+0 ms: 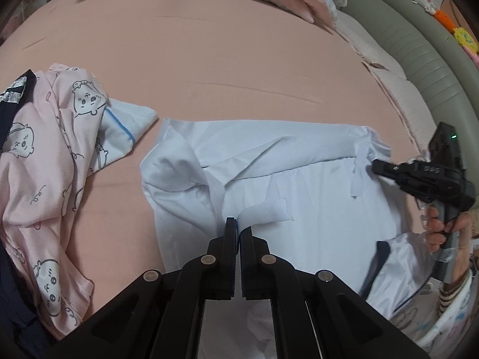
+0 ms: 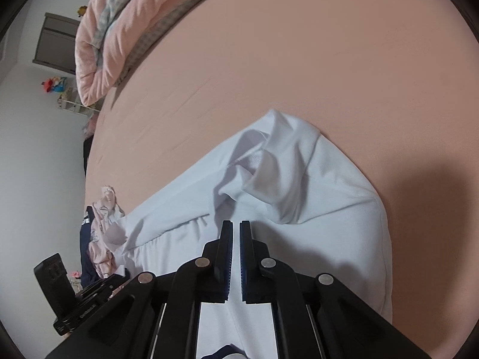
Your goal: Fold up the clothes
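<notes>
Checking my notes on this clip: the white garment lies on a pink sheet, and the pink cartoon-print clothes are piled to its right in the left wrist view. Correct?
Not quite. In the left wrist view the pink cartoon-print clothes are piled to the left of the white garment, not its right. The rest holds: the garment lies on the pink sheet.

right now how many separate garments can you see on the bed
3, maybe more hidden in the pile: the white garment spread in the middle, pinched by the left gripper; the pink cartoon-print garment heaped at left; a dark navy garment behind it.
</notes>
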Demonstrator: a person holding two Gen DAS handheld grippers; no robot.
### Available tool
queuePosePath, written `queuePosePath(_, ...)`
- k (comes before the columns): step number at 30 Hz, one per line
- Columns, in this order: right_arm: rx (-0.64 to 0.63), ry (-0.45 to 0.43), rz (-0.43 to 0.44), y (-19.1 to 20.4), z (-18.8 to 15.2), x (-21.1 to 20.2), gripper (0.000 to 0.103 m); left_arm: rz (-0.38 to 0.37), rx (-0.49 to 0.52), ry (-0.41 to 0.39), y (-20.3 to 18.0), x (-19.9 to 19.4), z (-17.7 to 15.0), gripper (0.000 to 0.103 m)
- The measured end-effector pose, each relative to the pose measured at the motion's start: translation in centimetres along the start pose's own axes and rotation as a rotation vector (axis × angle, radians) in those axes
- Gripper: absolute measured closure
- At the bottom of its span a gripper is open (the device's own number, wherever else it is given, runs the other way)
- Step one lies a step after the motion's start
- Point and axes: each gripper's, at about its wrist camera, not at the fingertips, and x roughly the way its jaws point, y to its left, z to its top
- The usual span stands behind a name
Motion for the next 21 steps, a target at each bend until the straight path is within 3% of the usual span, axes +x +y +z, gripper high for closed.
queuePosePath(3, -0.041, -0.001, 0.037, 1.4, 0.1, 0.2, 0.085, -0.024, -0.011, 0.038, 0.2, 0.5, -0.5, 0.101)
queuePosePath(4, -0.052, -0.006, 0.03, 1.8, 0.2, 0.2, 0.075, -0.02, -0.012, 0.056, 0.2, 0.6, -0.7, 0.101)
queuePosePath(5, -0.064, -0.01, 0.014, 2.3, 0.2, 0.4, 0.052, -0.016, -0.013, 0.073, 0.2, 0.8, -0.8, 0.101)
queuePosePath(6, -0.076, -0.011, 0.002, 2.7, 0.2, 0.7, 0.043, -0.003, -0.002, 0.077, 0.0, 0.6, -1.0, 0.101)
queuePosePath(9, -0.087, -0.017, -0.01, 3.3, 0.2, 1.3, 0.043, 0.04, 0.048, 0.077, -0.7, -0.2, -1.3, 0.096)
queuePosePath(12, -0.094, -0.005, -0.022, 3.7, 0.3, 2.2, 0.043, 0.061, 0.107, 0.075, -1.4, -1.1, -1.6, 0.07)
queuePosePath(13, -0.097, -0.009, -0.028, 3.9, 0.3, 2.5, 0.043, 0.064, 0.127, 0.075, -1.6, -1.5, -1.8, 0.056)
queuePosePath(14, -0.106, -0.014, -0.037, 4.1, 0.3, 2.6, 0.043, 0.065, 0.14, 0.075, -1.8, -1.7, -1.9, 0.05)
queuePosePath(21, -0.281, -0.026, -0.186, 6.5, -0.7, 3.9, 0.043, 0.006, 0.156, 0.105, -2.0, -3.6, -3.0, 0.05)
